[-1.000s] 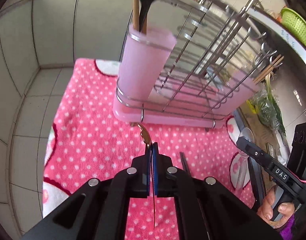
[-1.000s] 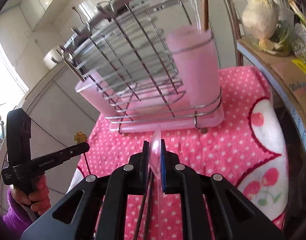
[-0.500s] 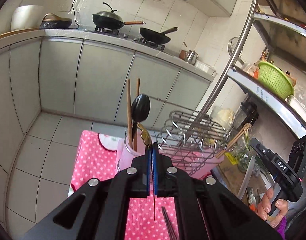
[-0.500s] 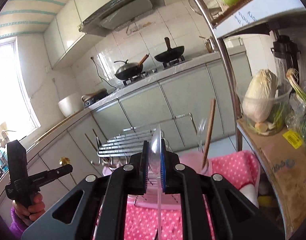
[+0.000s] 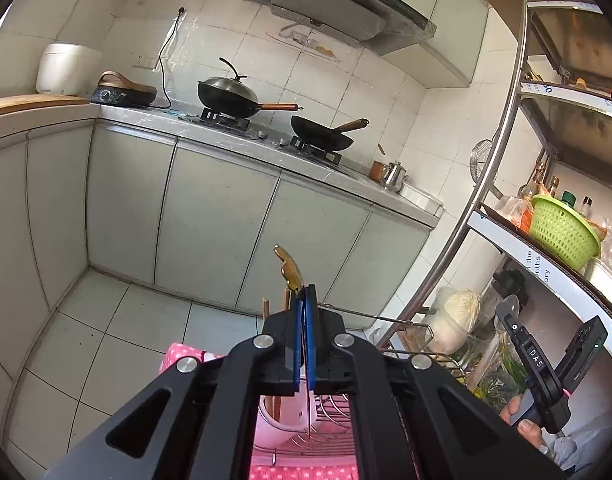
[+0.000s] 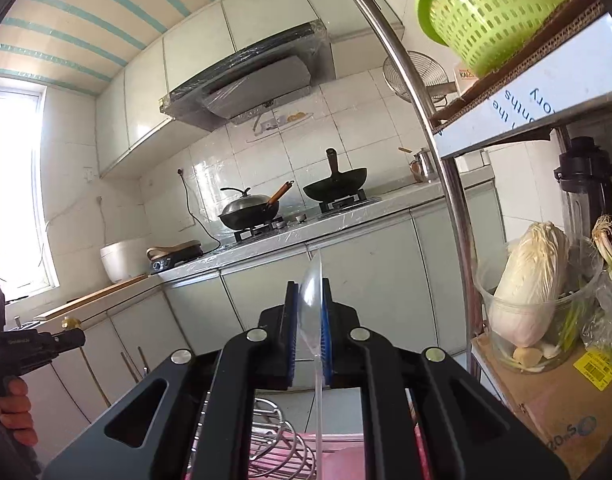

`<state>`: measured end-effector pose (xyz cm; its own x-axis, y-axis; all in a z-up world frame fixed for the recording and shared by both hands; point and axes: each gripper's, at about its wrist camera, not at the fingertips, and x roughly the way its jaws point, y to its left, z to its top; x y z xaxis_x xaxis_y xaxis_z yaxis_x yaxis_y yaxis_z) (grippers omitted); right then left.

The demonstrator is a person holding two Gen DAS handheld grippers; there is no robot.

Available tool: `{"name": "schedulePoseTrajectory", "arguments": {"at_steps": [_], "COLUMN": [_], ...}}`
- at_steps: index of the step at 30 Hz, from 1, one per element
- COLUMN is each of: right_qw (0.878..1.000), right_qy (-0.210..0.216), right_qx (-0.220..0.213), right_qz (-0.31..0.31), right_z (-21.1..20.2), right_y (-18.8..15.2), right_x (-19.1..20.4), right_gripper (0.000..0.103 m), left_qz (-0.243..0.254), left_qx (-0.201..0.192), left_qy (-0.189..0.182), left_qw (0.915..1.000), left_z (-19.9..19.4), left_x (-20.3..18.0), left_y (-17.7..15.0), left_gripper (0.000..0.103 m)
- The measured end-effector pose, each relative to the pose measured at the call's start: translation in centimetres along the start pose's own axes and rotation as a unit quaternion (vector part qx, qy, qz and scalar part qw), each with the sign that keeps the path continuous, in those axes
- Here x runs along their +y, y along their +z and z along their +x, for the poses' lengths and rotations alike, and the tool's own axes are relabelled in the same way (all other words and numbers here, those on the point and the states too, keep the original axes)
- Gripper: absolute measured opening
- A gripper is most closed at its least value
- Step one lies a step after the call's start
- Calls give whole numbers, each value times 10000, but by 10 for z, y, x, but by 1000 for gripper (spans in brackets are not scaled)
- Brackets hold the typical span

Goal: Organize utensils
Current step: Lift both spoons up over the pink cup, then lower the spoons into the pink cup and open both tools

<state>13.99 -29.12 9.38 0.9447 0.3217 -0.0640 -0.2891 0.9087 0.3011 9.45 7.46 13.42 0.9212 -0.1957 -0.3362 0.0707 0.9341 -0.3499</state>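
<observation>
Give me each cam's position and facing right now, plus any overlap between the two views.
Left wrist: on the left gripper, tilted up toward the stove counter; the gripper is shut on a gold-ended utensil, above the pink holder; the person's other hand and the right gripper show at right.
Right wrist: on the right gripper, facing the same counter; shut on a clear spoon; left gripper at left.
Shared: both woks, green basket, cabbage, wire rack.
</observation>
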Motion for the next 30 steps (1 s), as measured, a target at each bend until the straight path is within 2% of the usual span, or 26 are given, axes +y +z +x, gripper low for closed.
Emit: {"name": "schedulePoseTrajectory", "arguments": {"at_steps": [6,9,16,23,30], "right_qw": [9997,9998,9990,9917,9816], "right_qy": [-128,-134,-93,-388,-635], "right_qx": [-77,29,441,1112,1648], "right_qz": [-182,-164,28,513,728], "right_z": [11,10,-9,-21,-17], "right_y": [-19,-32,-54,-74,-82], "right_x": [-6,-5,-2,-12,-24], "right_gripper": [10,10,10,11,10], "left_qz": [188,288,346,401,94], "left_qx": [-132,10,427,763,958], "left_qy": [151,207,155,205,438], "left_qw": [9996,9994,9984,9961,9944], "left_z": [22,34,43,54,68], "left_x": [2,3,5,2,21], "left_y": [-12,-26,-60,-86,-91], "left_gripper": [1,1,1,2,1]}}
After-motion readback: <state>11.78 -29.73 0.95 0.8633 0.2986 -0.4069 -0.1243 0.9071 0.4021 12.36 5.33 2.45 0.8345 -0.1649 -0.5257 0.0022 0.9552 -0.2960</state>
